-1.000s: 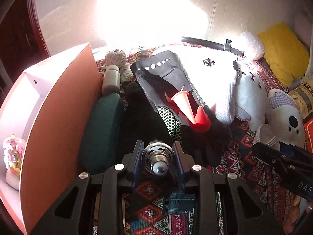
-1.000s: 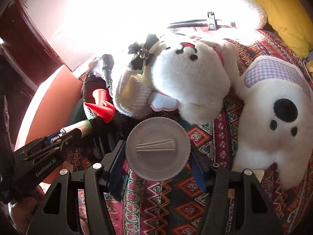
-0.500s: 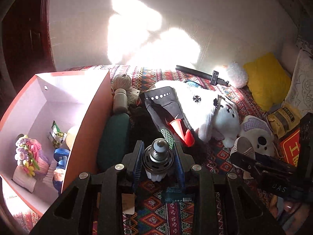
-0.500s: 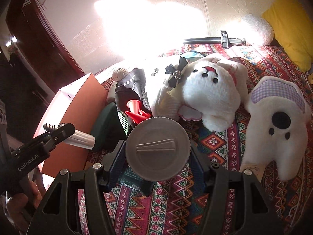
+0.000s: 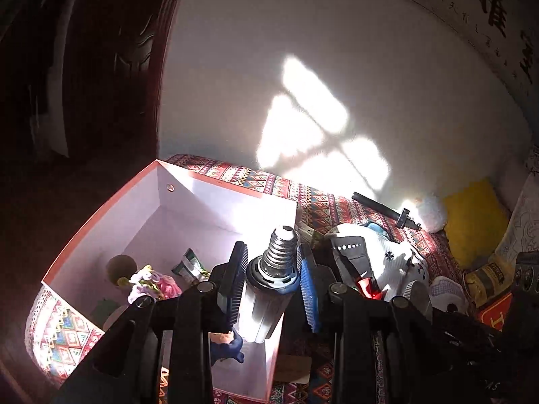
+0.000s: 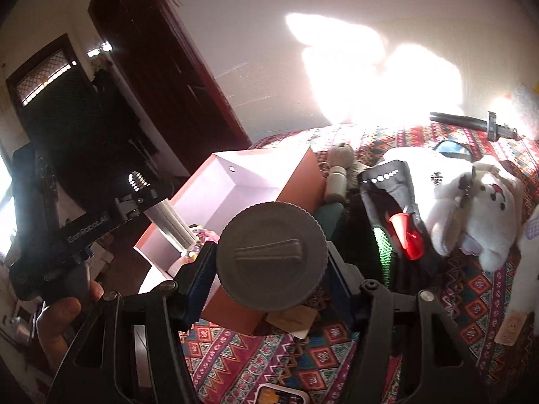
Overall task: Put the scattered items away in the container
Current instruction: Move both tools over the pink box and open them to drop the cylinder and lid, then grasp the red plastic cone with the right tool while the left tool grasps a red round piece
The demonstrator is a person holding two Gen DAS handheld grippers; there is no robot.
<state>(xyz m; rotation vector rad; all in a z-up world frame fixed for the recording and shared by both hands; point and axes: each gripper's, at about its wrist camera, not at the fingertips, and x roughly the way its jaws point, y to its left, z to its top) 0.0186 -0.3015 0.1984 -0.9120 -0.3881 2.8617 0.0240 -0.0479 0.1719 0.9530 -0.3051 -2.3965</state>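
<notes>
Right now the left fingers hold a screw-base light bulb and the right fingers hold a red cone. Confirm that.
Wrong on the right side. The left gripper does hold the screw-base light bulb, but the right gripper clamps a round grey ridged lid, as the right wrist view shows.

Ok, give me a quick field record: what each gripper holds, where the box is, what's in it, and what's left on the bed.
left gripper: shut on light bulb, screw base up, above the box
right gripper: shut on round grey lid
box: open, on patterned bedspread
in box: flower toy, small packet, other bits
still out: white plush dog, glove, red cone
</notes>
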